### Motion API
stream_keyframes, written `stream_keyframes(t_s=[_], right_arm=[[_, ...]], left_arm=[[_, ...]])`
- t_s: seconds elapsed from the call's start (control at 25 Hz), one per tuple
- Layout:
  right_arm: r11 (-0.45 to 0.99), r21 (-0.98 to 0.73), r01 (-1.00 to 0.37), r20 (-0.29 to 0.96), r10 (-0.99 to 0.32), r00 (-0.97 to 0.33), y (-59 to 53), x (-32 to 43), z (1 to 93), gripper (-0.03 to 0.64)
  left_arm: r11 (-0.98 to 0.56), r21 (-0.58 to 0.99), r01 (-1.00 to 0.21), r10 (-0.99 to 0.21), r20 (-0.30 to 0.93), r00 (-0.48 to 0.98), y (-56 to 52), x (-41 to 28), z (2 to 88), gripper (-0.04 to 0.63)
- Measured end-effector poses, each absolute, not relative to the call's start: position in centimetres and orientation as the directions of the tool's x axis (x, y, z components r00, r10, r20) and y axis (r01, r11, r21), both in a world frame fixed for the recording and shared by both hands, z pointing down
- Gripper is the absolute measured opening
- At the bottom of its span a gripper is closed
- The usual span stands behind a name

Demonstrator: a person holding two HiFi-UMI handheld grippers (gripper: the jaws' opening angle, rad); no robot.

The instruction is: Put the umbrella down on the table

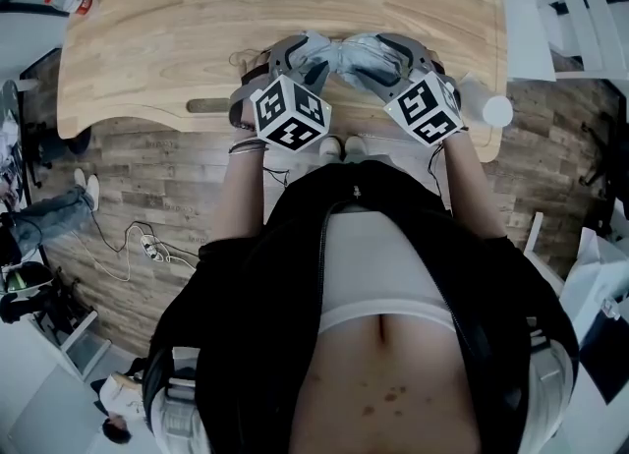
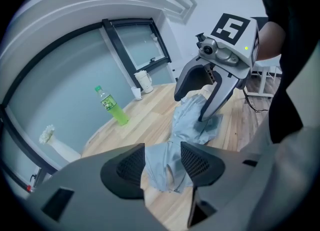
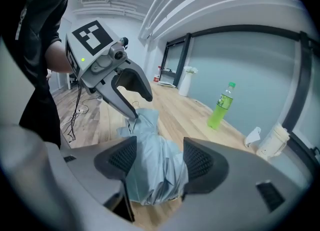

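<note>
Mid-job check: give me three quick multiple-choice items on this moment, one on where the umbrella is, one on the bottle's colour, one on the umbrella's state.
1. Where is the umbrella?
A. On the floor.
B. On the wooden table, between the left tool and the right tool.
C. Leaning against the window.

2. What colour is the bottle on the table?
A. Red.
B. Green.
C. Black.

3. How is the umbrella?
A. Spread wide open.
B. Folded, its cloth bunched.
C. Packed in a box.

Answers:
1 B: both tool views show it on the wood, between their jaws.
2 B: its drink and cap are bright green.
3 B: the pale blue cloth lies gathered in a narrow bundle.
</note>
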State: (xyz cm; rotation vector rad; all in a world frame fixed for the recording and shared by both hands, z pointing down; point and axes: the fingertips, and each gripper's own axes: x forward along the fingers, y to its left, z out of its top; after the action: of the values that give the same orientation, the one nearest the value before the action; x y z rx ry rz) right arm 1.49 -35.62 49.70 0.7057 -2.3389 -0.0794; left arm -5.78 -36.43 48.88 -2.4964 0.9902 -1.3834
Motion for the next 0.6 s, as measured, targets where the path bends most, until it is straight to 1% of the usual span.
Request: stream_keyframes(t_s=[0.24,0.36,0.6], right_arm=[[0.827,0.231,-0.513,0.547,-0.546,-0.634,-35.8,1.6,48.3,0.302],[0.820,0.209,-0.533,0.499,-0.558,-0.663,-35.7,1.0,47.4,0.302],[0.802,0.202,-0.562,0.469,-0.583,-0.663,-35.7,0.8,46.2,0.302]], left_arm=[[-0.753,-0.402,-0.521,-0.625,0.684,0.375,-36.4,-5.7,48.1,0.225],[-0.735,-0.375,-0.565,-0.638,0.663,0.391,-36.4,-5.6,47.7,0.225],[-0.680,-0.338,-0.651,-0.691,0.592,0.415,-36.5,-5.8,46.3,0.224]])
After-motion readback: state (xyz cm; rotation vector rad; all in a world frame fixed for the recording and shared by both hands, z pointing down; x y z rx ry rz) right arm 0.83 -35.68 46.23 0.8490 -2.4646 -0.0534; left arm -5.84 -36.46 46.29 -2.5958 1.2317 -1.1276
